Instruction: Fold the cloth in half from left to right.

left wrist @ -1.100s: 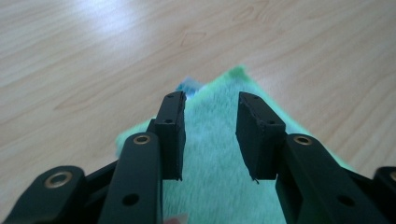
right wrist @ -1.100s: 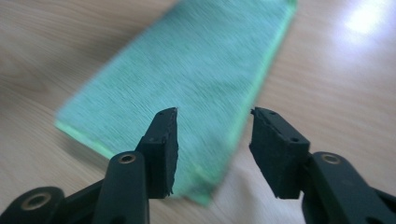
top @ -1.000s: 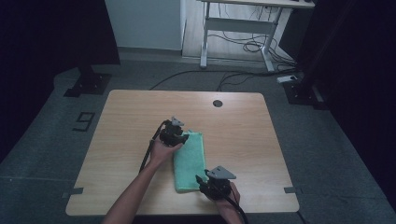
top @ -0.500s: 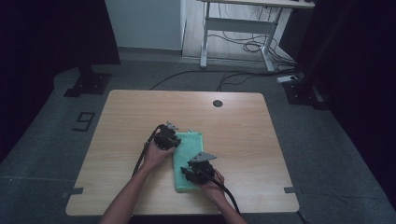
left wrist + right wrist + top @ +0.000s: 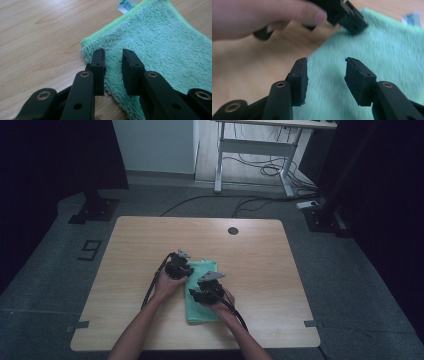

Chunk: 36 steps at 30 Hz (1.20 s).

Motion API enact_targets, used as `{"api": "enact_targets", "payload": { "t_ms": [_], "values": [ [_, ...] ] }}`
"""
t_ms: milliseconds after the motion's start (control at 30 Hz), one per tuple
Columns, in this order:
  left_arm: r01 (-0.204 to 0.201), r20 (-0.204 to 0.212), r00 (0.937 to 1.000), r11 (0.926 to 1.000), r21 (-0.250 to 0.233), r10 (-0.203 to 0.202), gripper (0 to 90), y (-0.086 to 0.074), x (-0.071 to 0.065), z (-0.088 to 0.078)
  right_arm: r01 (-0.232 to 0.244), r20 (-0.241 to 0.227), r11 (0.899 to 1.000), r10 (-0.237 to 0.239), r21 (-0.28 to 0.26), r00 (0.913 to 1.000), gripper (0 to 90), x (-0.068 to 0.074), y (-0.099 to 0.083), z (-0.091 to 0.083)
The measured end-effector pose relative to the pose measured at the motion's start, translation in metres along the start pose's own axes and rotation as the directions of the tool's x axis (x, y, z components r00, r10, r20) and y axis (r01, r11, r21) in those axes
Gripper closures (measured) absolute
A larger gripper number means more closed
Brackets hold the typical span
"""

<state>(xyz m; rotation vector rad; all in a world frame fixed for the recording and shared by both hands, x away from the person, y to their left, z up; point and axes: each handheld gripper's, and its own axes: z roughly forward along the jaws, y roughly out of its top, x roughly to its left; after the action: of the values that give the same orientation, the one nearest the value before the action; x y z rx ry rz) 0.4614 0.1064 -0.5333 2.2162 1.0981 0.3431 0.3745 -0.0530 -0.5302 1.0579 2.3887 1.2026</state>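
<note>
Wooden table (image 5: 150, 245) under a fixed overhead camera, dark floor around it.

Toward nine o'clock of the table's middle: left gripper (image 5: 181, 266), held in the person's left hand (image 5: 167, 284), pointing toward three o'clock at the cloth's far left corner. Seen along its own jaws, left gripper (image 5: 113, 55) poised over the corner of the green cloth (image 5: 160, 50), jaws narrowed to a small gap after closing in the last second, pile showing between the pads, nothing visibly pinched, so released. White label (image 5: 126, 5) at twelve o'clock of that view, at the cloth's edge.

At the centre, slightly toward six o'clock: green cloth (image 5: 200, 312), folded into a long strip, flat on the wood.

Just right of the left gripper, over the cloth's middle: right gripper (image 5: 196, 296), in the right hand (image 5: 220, 302). Seen along its jaws, right gripper (image 5: 325, 62) with jaws apart, just now widening, hovering above the green pile, gripping nothing. At eleven o'clock there, blurred fingers (image 5: 262, 15) of the other hand.
</note>
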Motion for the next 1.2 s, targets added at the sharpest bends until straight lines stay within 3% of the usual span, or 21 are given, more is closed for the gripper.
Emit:
{"api": "enact_targets", "payload": {
  "t_ms": [200, 400, 500, 800, 1200],
  "values": [
    [0.005, 0.008, 1.0000, 1.0000, 0.001, -0.005, 72.7, 0.002, 0.001, 0.002, 0.051, -0.023, 0.998, -0.050, 0.049, 0.9985, 49.3, 0.004, -0.003, 0.018],
    [0.011, 0.019, 0.9998, 0.9999, 0.000, -0.011, 72.9, 0.003, 0.003, 0.002, 0.135, -0.027, 0.990, -0.133, 0.050, 0.9907, 46.6, 0.027, -0.021, 0.004],
    [0.014, 0.019, 0.9997, 0.9999, 0.001, -0.014, 73.0, 0.004, 0.003, 0.003, 0.165, -0.058, 0.985, -0.162, 0.052, 0.9850, 45.6, 0.042, -0.032, -0.008],
    [0.021, 0.024, 0.9995, 0.9998, -0.003, -0.021, 73.0, 0.005, 0.004, 0.004, 0.179, -0.077, 0.983, -0.176, 0.032, 0.9814, 46.1, 0.055, -0.048, -0.022],
    [0.015, 0.023, 0.9996, 0.9999, 0.000, -0.015, 72.4, 0.005, 0.004, 0.004, 0.156, -0.082, 0.987, -0.154, 0.022, 0.9847, 47.6, 0.057, -0.051, -0.024]
  ]
}}
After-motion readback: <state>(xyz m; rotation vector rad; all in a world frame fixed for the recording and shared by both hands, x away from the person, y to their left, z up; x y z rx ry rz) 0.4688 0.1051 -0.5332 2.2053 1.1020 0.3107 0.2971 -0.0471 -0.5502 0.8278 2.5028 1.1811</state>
